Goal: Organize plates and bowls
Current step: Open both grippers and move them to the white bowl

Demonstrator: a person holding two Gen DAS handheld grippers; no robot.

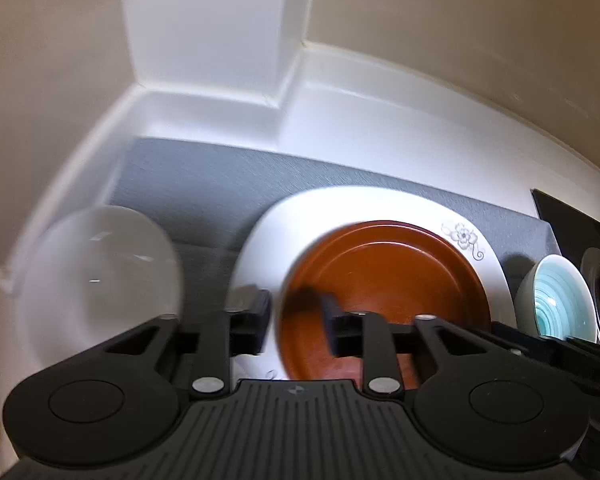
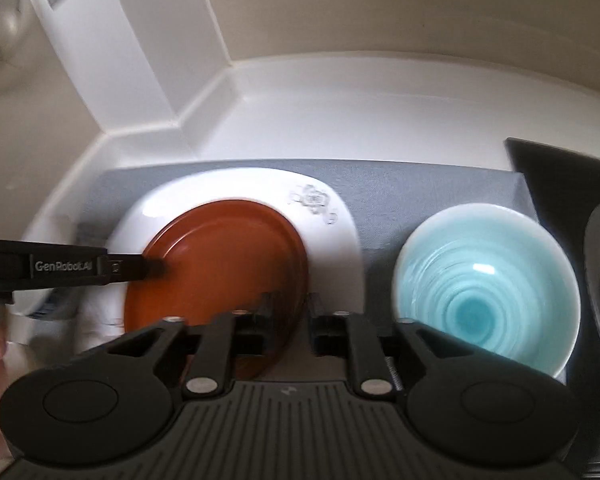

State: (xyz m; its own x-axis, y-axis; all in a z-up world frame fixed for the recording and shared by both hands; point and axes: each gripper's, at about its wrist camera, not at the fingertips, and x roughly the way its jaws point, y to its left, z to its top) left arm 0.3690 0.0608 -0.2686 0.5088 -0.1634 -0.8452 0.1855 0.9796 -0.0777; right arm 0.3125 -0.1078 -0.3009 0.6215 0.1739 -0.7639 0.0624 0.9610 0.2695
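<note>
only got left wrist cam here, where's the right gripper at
observer: the right gripper is at the right rim of the brown plate, one finger over the plate and the other outside it. blur hides whether it has clamped.
operator: ok and that teal bowl, i only see a slice, anything in it
observer: the teal bowl is empty. it stands upright on the grey mat, apart from the white plate.
operator: how does my gripper look from that side
observer: side on, the left gripper reaches in from the left, its tip at the brown plate's left rim.
</note>
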